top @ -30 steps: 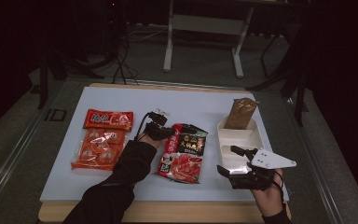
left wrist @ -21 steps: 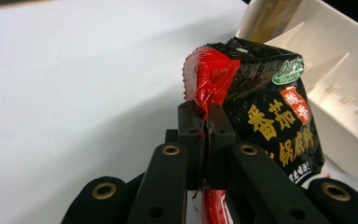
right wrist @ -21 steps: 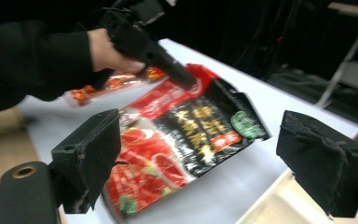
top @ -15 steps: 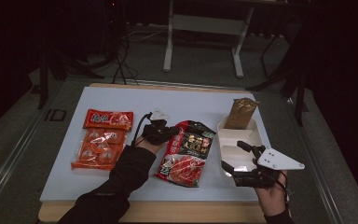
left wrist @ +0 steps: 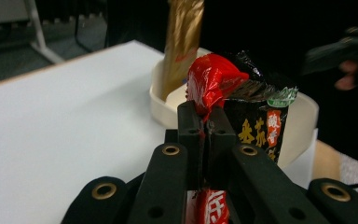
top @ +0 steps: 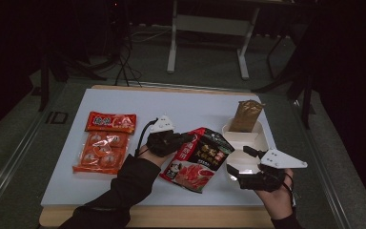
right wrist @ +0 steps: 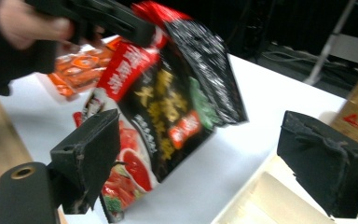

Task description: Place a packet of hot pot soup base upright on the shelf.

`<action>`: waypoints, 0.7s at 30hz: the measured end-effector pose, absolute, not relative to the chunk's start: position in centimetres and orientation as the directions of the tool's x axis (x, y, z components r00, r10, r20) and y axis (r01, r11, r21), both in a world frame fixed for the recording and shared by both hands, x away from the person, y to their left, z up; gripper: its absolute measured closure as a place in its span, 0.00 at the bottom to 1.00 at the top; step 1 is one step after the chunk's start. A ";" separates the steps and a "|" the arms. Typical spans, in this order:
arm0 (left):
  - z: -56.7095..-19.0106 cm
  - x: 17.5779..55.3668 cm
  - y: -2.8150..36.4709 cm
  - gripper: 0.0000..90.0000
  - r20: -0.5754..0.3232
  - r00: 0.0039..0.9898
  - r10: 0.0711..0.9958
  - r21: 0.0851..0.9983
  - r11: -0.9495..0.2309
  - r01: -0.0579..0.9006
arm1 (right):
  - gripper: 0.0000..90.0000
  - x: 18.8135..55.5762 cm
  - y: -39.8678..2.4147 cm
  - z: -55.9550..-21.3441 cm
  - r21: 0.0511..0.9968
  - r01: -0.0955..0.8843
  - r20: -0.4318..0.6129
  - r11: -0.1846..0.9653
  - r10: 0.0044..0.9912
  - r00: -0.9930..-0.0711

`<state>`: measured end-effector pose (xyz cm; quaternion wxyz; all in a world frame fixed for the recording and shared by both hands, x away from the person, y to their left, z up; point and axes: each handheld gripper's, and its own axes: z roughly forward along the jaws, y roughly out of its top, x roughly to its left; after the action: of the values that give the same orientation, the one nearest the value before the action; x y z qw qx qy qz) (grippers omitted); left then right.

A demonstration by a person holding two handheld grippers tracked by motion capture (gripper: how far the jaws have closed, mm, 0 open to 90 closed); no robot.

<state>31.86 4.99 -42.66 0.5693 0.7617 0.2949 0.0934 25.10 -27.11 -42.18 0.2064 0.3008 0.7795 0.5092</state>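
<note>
White tray [top: 262, 143] holds gold pouch [top: 246, 114]; left gripper [top: 183, 140] clamps black-red packet [top: 198, 160]; right gripper [top: 238, 163] gapes

The left gripper [top: 183, 140] is matte black, with brass-ringed pivot holes, a pale plate on top and a black cable. The right gripper [top: 238, 161] matches it, carrying a grey three-cornered plate. The person wears a dark long sleeve [top: 124, 186].

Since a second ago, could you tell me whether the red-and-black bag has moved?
Yes. The red-and-black bag, gripped by the left gripper, has been lifted at its top edge and swung right, toward the white tray.
</note>
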 end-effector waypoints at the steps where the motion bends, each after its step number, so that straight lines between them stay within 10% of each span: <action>1: -42.5 31.7 5.1 0.98 -0.200 0.816 0.542 0.928 -0.164 0.336 | 0.16 25.2 -27.2 -42.1 0.918 0.267 -0.004 0.294 0.679 -0.734; 15: -40.7 31.3 6.5 0.98 -0.264 0.857 0.443 0.954 -0.009 0.299 | 0.17 27.4 -26.3 -41.0 0.920 0.315 0.094 0.233 0.650 -0.754; 21: -40.7 31.2 6.3 0.98 -0.268 0.848 0.458 0.952 -0.007 0.305 | 0.37 27.7 -24.9 -40.4 0.924 0.308 0.125 0.225 0.584 -0.802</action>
<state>31.19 6.30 -40.70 0.6508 0.7073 0.2698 0.0588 27.70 -24.92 -40.42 0.1254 0.2888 0.7726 0.5513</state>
